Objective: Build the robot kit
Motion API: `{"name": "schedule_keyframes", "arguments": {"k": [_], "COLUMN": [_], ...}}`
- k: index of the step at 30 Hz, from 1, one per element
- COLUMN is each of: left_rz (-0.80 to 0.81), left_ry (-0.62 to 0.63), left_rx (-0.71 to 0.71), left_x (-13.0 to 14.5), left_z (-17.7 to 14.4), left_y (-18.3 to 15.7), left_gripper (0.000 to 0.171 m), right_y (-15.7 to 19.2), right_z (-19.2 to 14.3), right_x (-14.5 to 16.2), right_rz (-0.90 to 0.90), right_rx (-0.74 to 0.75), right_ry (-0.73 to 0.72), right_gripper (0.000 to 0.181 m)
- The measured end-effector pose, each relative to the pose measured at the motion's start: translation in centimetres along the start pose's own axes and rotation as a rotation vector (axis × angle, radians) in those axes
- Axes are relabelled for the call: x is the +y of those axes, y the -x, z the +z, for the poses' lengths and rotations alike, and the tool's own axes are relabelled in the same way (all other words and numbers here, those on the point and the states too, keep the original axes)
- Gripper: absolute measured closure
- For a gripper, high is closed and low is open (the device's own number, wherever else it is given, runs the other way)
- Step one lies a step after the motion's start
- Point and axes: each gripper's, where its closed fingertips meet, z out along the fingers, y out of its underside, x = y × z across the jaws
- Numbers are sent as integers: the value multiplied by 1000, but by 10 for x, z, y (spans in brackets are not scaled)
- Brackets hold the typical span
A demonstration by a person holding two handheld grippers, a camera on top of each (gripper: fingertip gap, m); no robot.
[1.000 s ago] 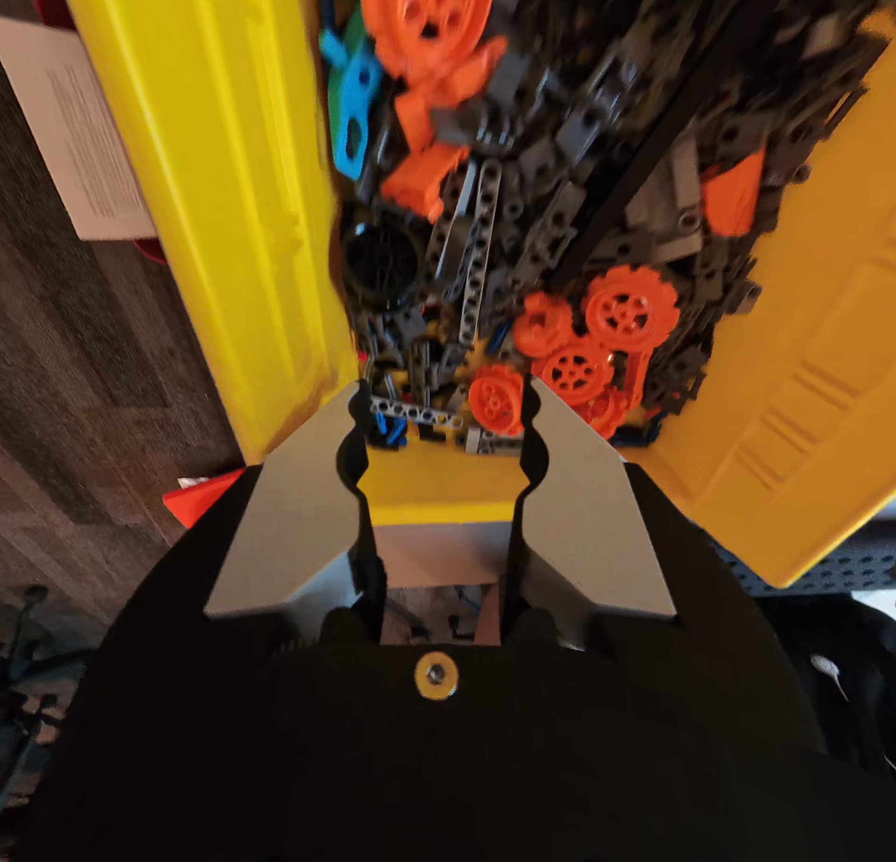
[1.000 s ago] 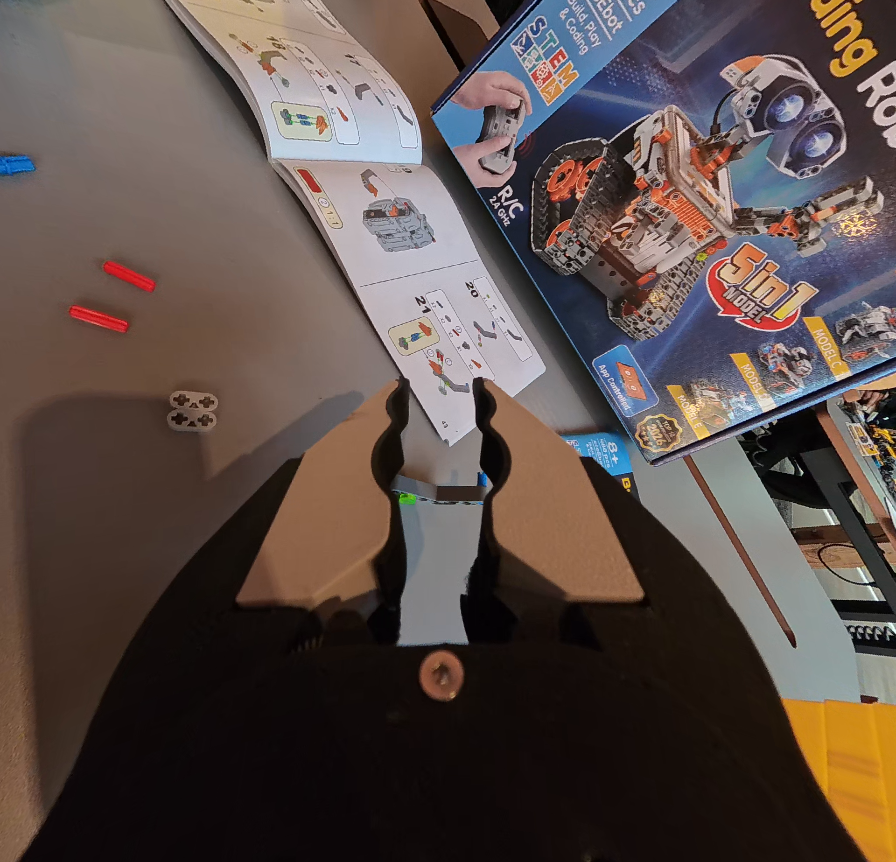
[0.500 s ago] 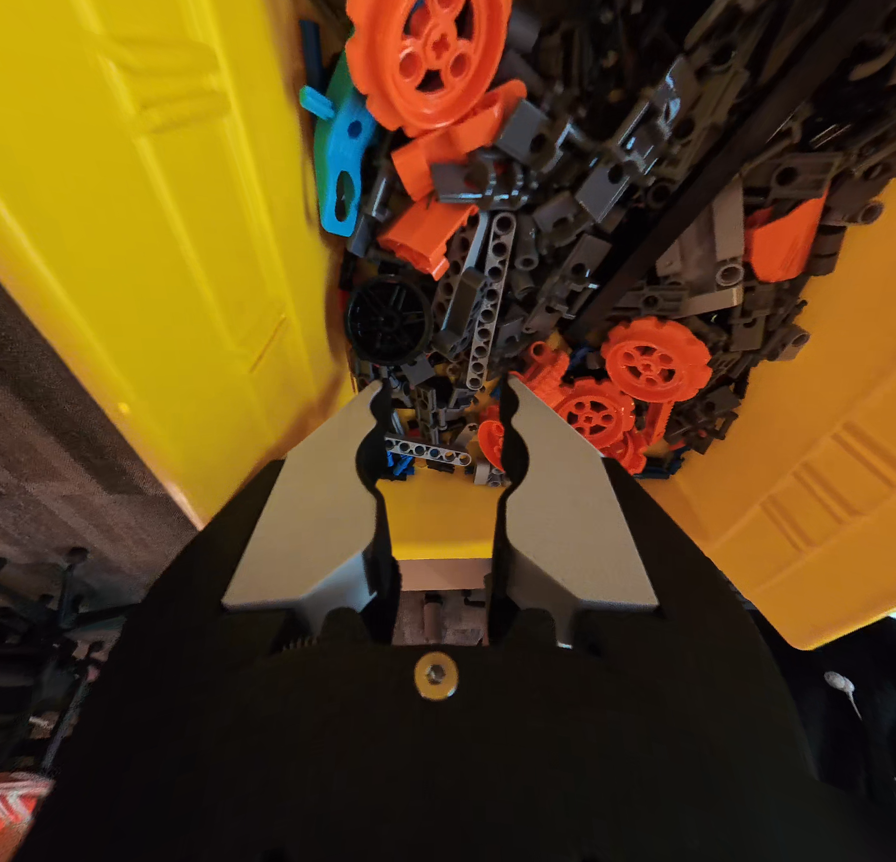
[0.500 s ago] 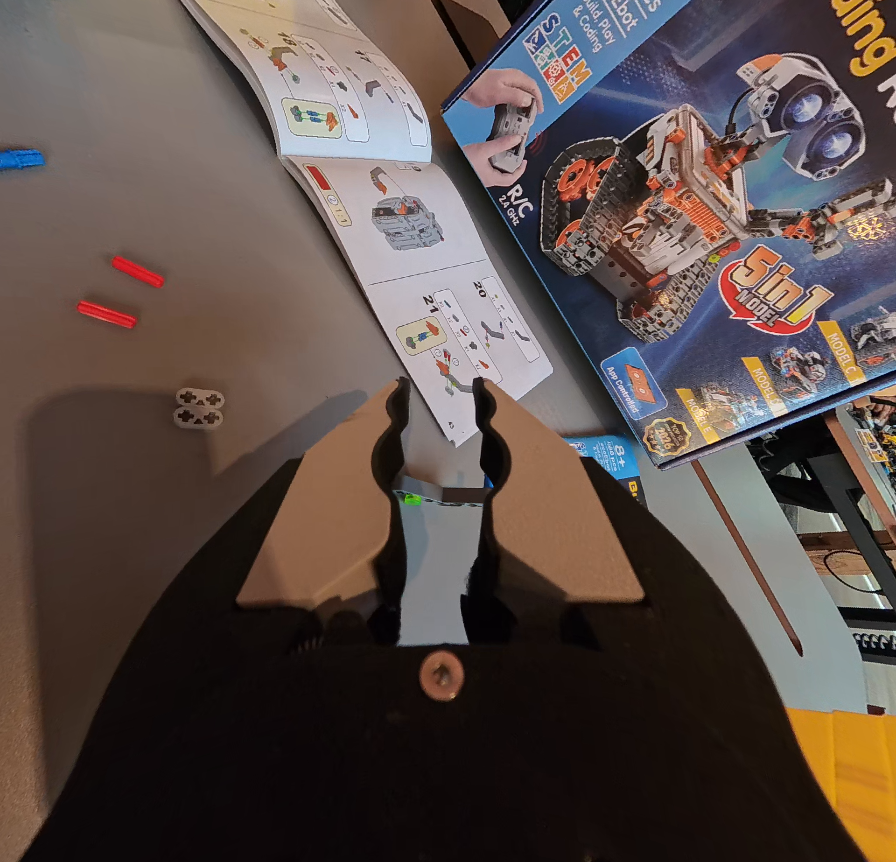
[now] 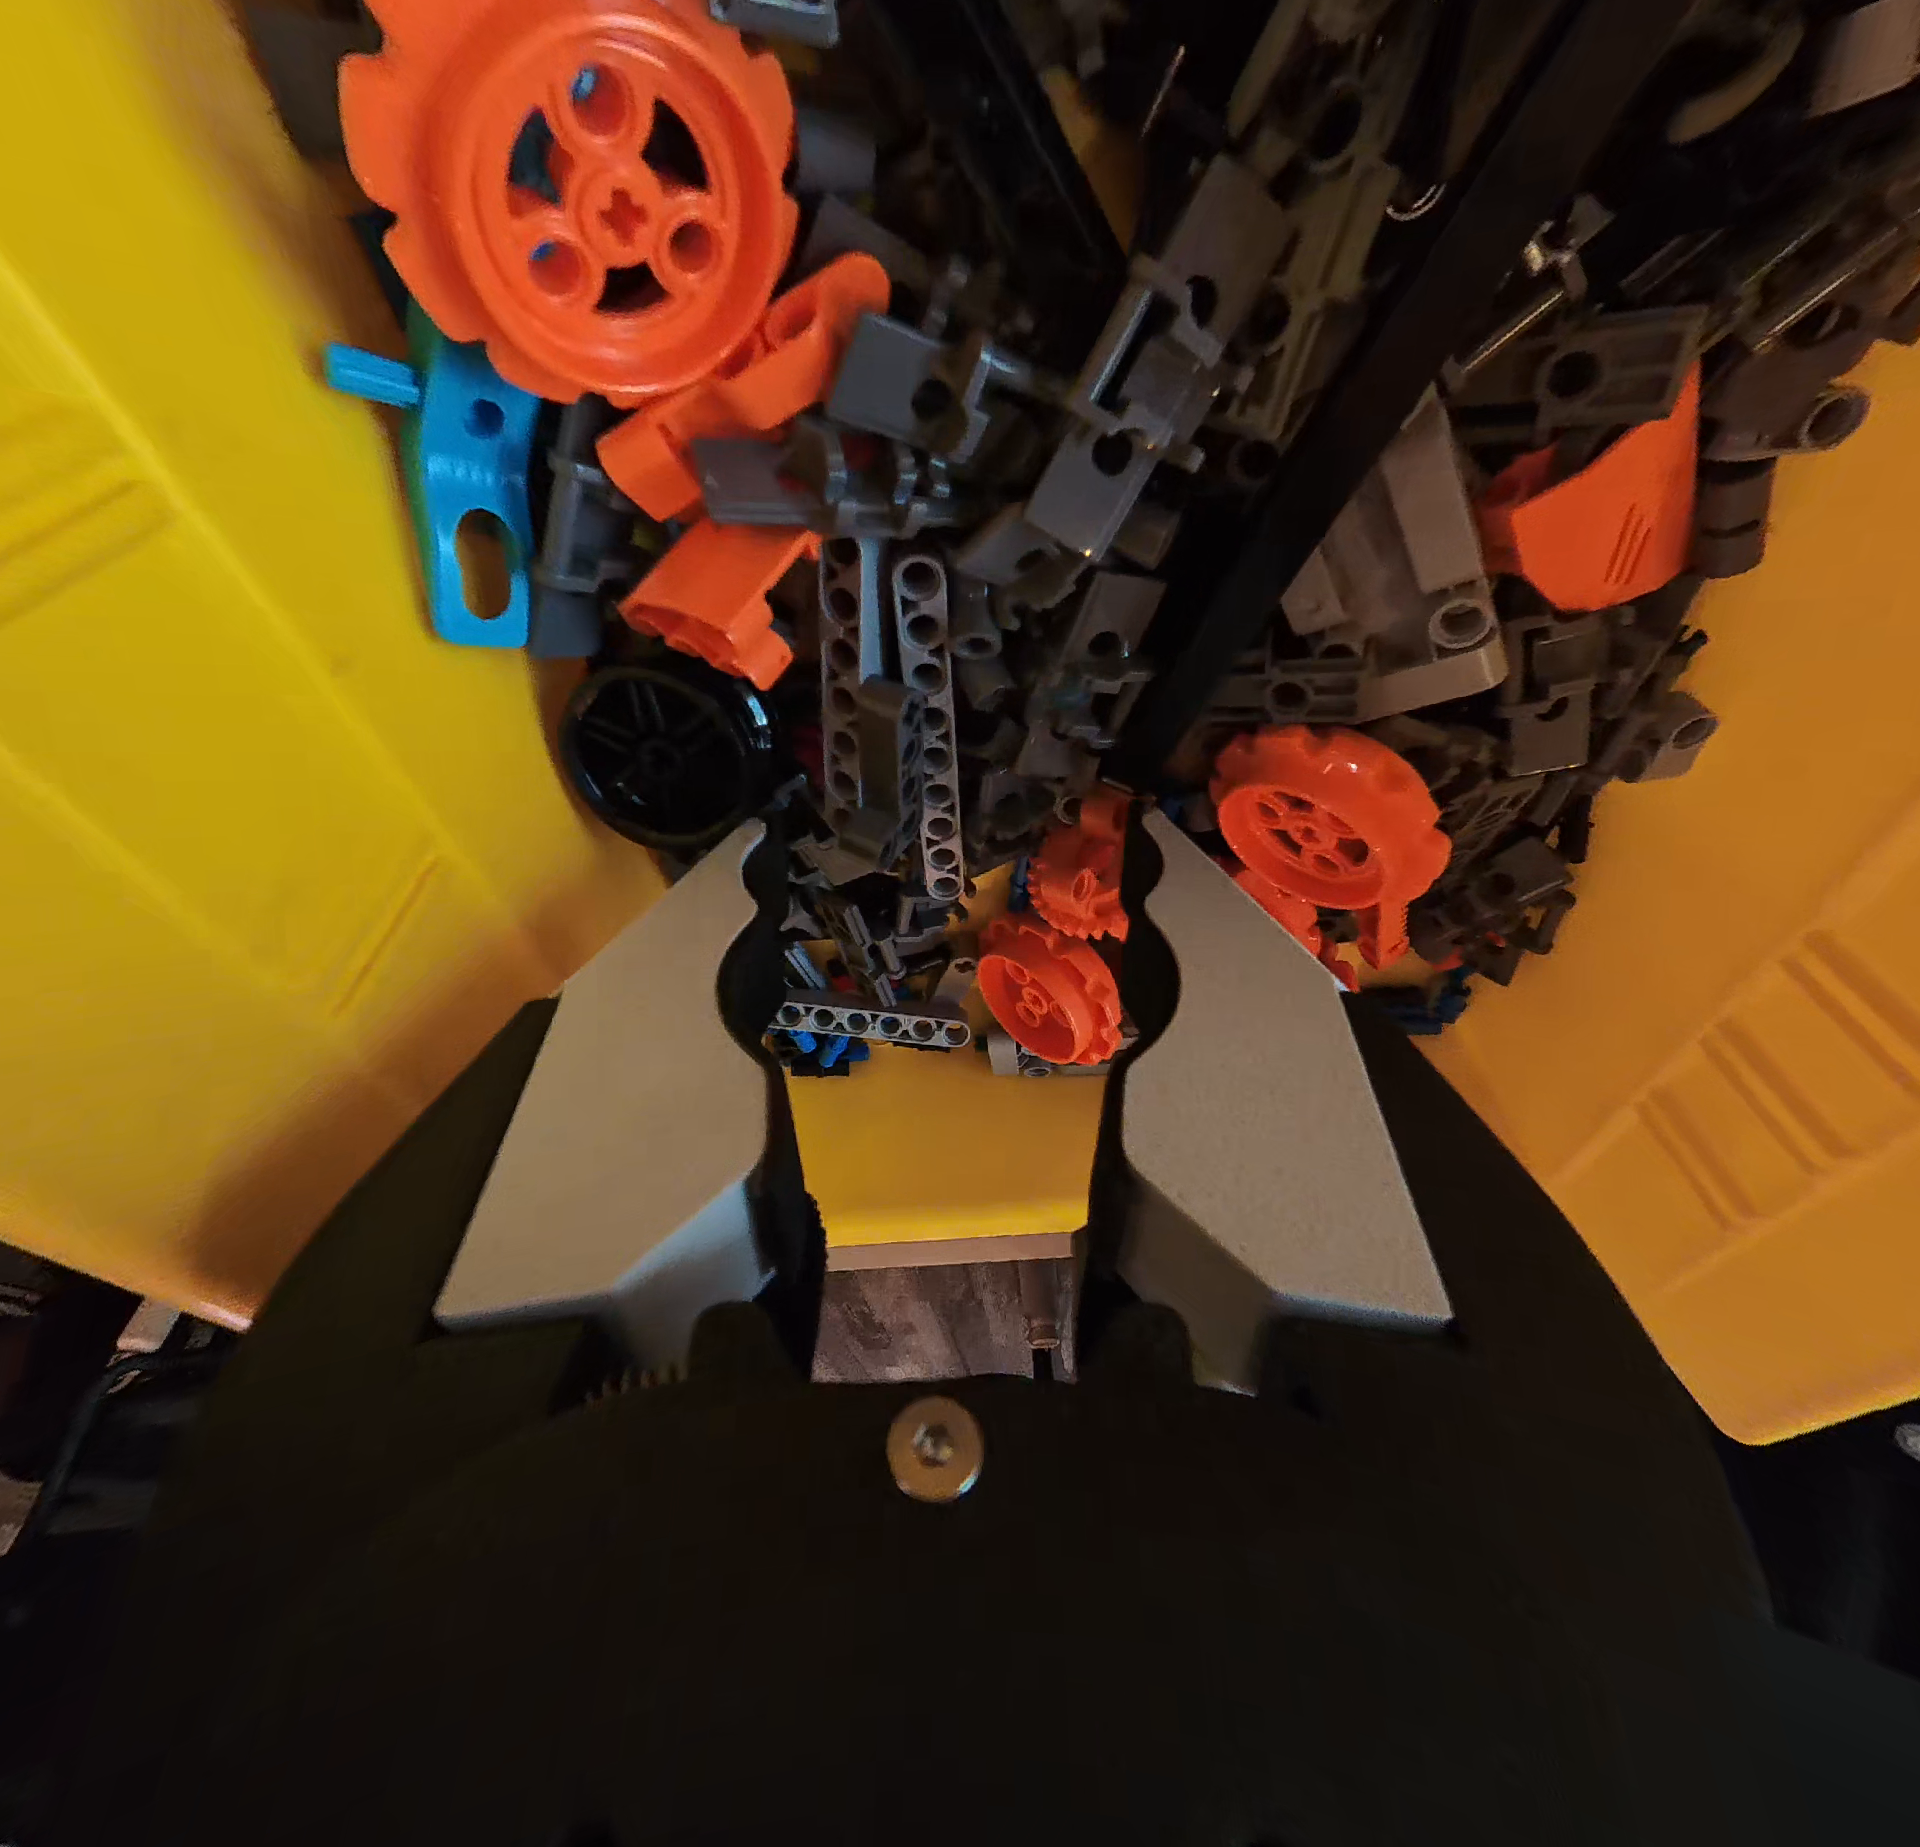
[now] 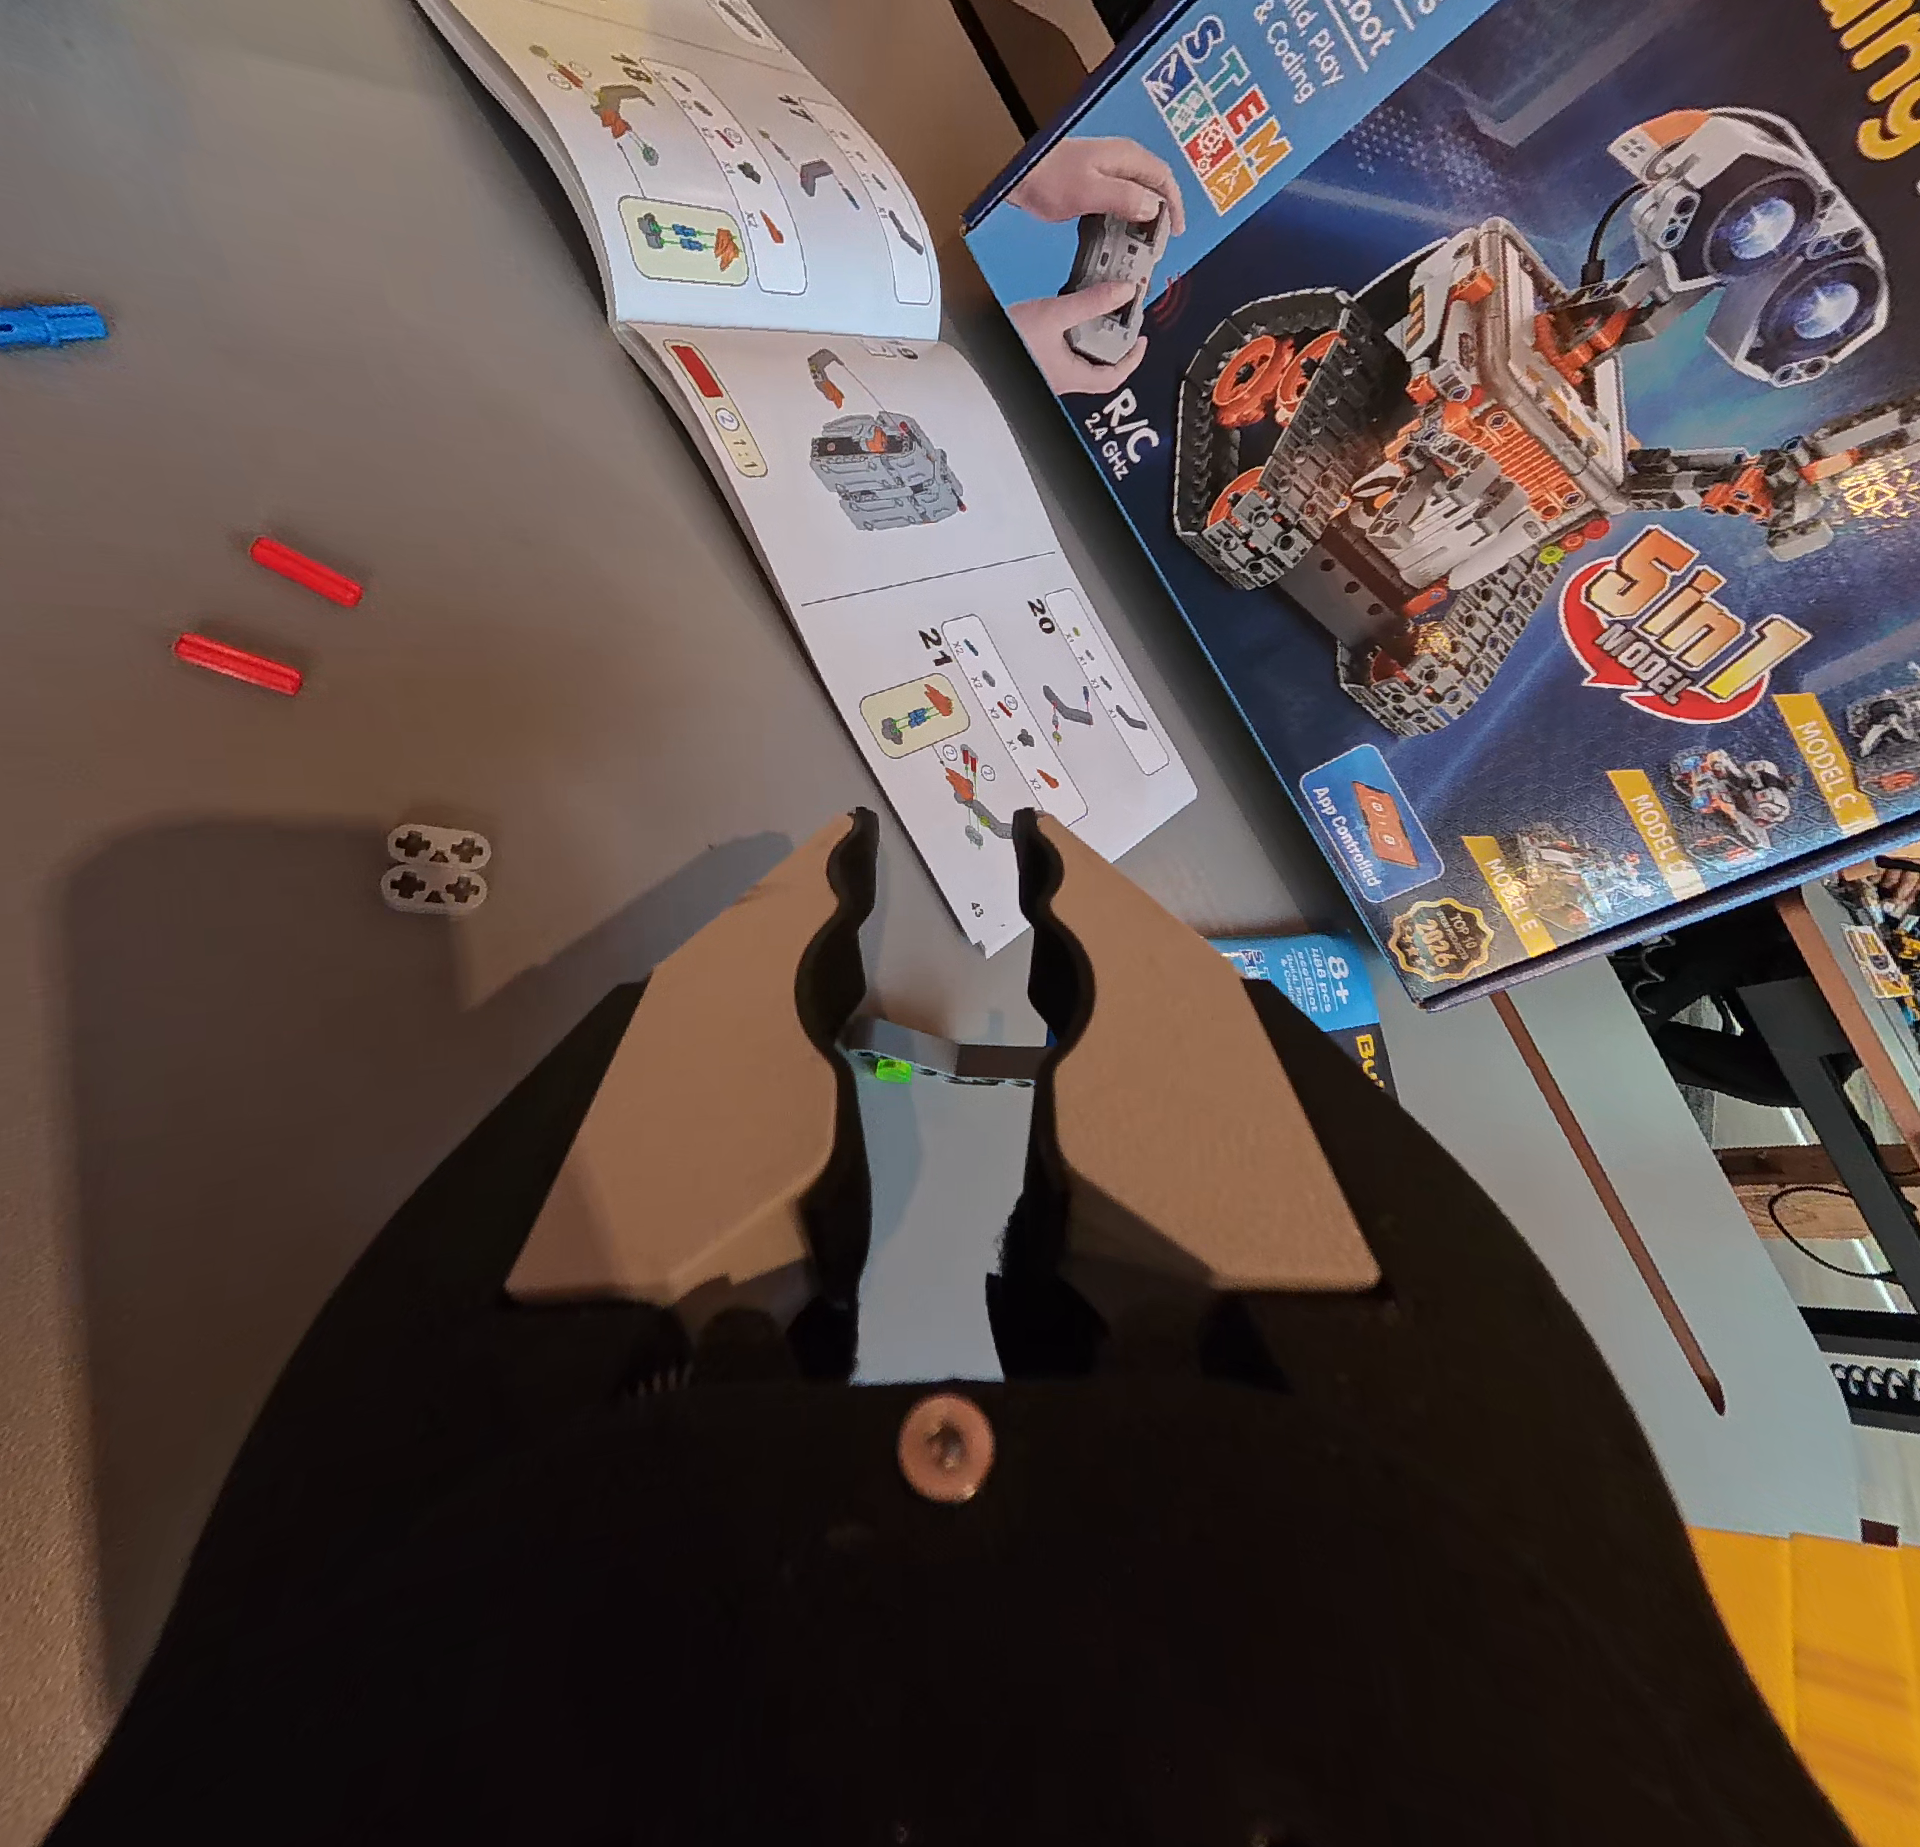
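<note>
**Change.** Over the last second the left tool (image 5: 951, 841) has been brought lower and deeper into the yellow bin (image 5: 260, 758). The parts ahead of it now fill the left wrist view. Its jaws are released and nothing is held between them. A small orange gear (image 5: 1049, 987) and a grey perforated beam (image 5: 873, 1023) lie just ahead, between the fingertips. A black wheel (image 5: 665, 748) lies just off the left fingertip. A large orange wheel (image 5: 582, 197) lies farther ahead to the left.

The right tool (image 6: 945, 821) has hardly been moved. It is clenched on a small grey piece (image 6: 935, 1065) carrying a green pin, seated deep between the jaws.

**Views.** Only the right wrist view shows the table (image 6: 312, 239). An open instruction booklet (image 6: 883, 509) lies just ahead of the right tool, and a printed box (image 6: 1507, 447) ahead to the right. Two red pins (image 6: 307, 571) and two grey connectors (image 6: 436, 867) lie to the left. The bin contents are shown only in the left wrist view.
</note>
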Motion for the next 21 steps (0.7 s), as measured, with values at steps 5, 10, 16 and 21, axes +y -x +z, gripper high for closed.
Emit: {"name": "schedule_keyframes", "arguments": {"k": [5,10,16,21], "left_rz": [23,20,-74,-120], "left_ry": [30,91,34,-173], "left_rx": [57,86,75,94], "left_x": [16,43,66,26], "left_z": [-1,-1,-16,-38], "left_y": [-8,-9,8,12], "left_gripper": [134,157,171,132], "right_y": [1,3,5,6], "right_z": [0,1,2,2], "right_x": [0,0,-1,-1], "right_rz": [-1,-3,-13,-19], "right_rx": [-5,-12,-18,-21], "right_ry": [1,0,1,3], "right_gripper": [155,155,155,155]}}
